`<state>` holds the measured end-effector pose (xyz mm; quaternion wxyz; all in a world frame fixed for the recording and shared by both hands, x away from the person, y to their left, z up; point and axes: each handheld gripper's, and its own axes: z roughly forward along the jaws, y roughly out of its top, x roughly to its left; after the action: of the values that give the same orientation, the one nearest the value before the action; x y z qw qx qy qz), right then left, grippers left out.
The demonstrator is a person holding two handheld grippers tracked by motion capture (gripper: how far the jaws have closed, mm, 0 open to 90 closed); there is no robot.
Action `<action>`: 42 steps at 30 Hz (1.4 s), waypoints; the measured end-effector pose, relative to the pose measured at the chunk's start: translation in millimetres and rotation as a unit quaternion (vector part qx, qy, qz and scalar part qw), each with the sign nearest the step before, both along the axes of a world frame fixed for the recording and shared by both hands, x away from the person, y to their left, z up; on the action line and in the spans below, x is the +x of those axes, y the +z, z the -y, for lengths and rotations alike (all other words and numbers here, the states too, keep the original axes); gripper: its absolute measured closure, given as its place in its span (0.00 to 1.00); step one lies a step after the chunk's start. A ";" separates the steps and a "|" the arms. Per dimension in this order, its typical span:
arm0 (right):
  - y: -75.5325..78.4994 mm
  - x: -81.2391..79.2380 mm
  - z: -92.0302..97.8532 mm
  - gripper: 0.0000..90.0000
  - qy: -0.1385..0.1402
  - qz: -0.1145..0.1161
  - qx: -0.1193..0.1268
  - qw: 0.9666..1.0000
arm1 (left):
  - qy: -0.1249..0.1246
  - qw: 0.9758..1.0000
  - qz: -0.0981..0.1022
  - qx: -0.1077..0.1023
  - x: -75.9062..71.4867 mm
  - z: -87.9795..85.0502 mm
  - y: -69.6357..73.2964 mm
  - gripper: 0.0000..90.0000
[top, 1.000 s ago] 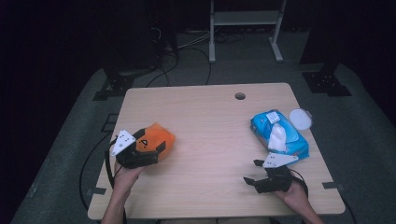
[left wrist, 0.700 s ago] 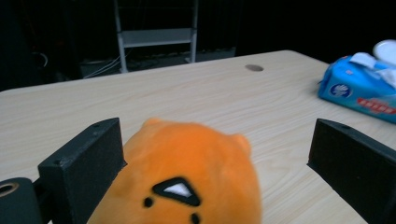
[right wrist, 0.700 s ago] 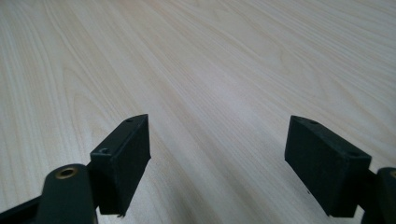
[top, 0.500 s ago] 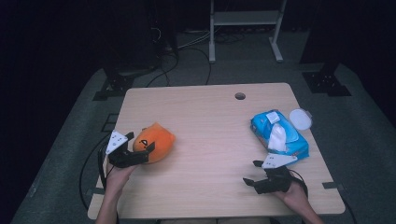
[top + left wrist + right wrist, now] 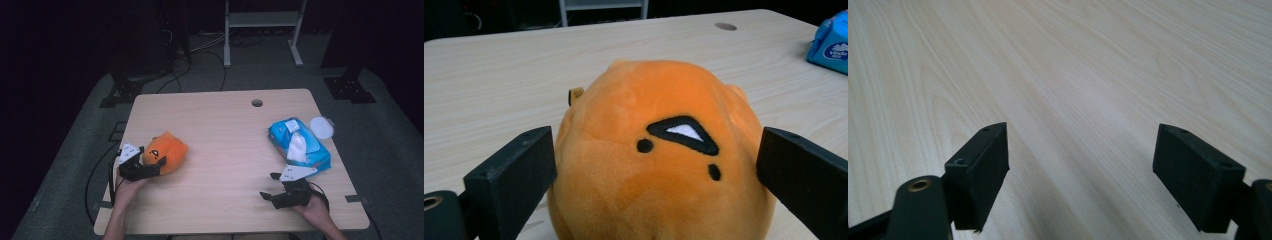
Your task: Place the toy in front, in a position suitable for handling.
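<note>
An orange plush toy (image 5: pixel 167 151) with a small black-and-white face lies on the left part of the wooden table (image 5: pixel 225 140). My left gripper (image 5: pixel 152 156) is open, with one jaw on each side of the plush (image 5: pixel 659 165); the plush looks unsqueezed. My right gripper (image 5: pixel 268 185) rests low near the front right of the table. It is open with only bare wood between its jaws (image 5: pixel 1080 170).
A blue pack of wet wipes (image 5: pixel 300 145) lies at the right with a white wipe sticking out, and it shows far off as the wipes pack (image 5: pixel 829 42). A round white lid (image 5: pixel 321 127) sits beside it. A cable hole (image 5: pixel 257 103) marks the far edge.
The left gripper has shifted slightly toward the table's left edge, and the plush has settled between its jaws. The right gripper has stayed put.
</note>
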<state>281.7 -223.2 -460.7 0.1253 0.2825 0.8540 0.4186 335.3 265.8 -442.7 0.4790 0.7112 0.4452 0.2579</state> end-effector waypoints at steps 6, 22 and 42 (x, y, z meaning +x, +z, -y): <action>-0.5 -0.2 -1.2 0.24 0.004 -0.001 -0.004 1.000 | -0.007 1.000 -0.002 -0.003 1.2 -1.0 -5.4 0.01; -1.3 -0.9 -3.8 0.24 0.009 -0.001 -0.008 1.000 | -0.017 1.000 0.001 0.003 2.5 1.6 -15.8 0.00; -1.5 -0.5 -4.0 0.24 0.009 0.001 -0.009 1.000 | -0.025 1.000 -0.007 0.012 3.5 2.2 -10.5 0.13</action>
<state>281.2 -219.1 -462.2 0.1253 0.2731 0.8601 0.4123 338.9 263.6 -453.3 0.4741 0.7294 0.4274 0.2462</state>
